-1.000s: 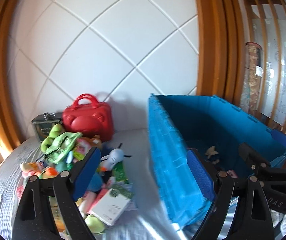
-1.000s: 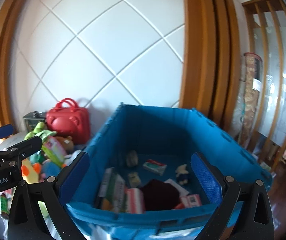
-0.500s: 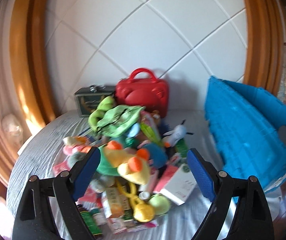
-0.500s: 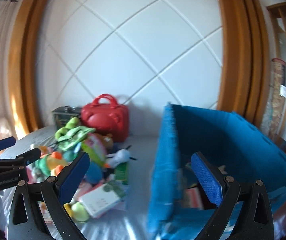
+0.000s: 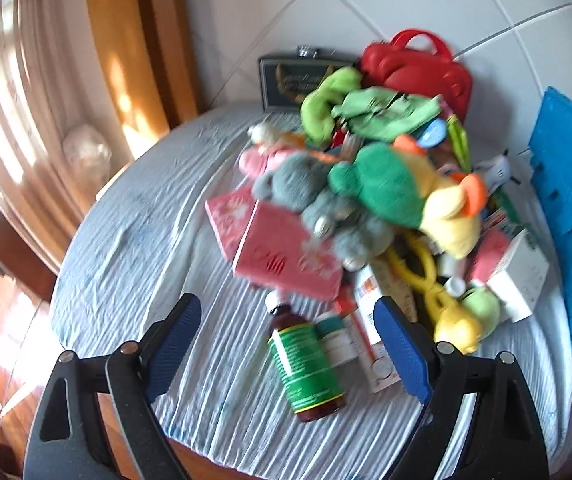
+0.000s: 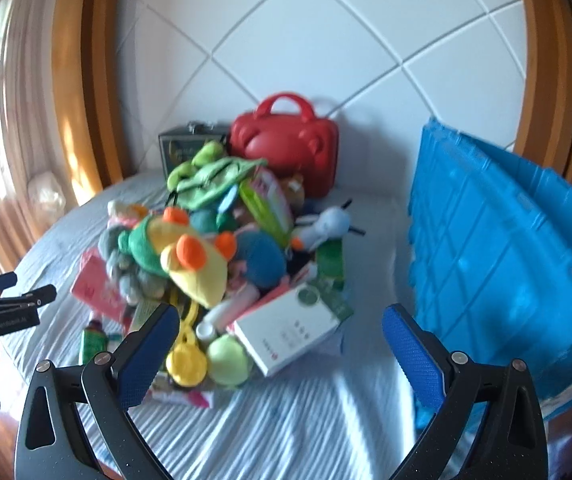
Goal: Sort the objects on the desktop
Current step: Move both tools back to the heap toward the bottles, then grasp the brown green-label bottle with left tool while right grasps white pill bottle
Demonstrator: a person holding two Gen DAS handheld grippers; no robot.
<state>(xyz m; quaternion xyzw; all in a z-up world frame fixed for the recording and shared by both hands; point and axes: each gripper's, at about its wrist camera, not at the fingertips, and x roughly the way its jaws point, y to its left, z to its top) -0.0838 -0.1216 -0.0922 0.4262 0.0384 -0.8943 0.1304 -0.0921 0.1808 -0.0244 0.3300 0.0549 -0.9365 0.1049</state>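
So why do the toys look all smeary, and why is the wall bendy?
Left wrist view: the toy pile and brown bottle are smeared by motion blur. Right wrist view: the blue crate is soft too. Both views: the fisheye lens curves the wood frame; sun glares at left.

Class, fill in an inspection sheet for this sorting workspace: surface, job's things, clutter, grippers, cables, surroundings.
Surface: round table under a wrinkled pale blue cloth.
Job's things: mixed pile; brown bottle with green label lying at its near edge, pink box, green and yellow plush, white box; blue crate beside the pile.
Clutter: red case and dark tin at the wall.
Grippers: left gripper open, above the bottle; right gripper open, fingers empty, facing the white box.
Cables: nothing seen.
Surroundings: white panelled wall, wooden frame, curtain.
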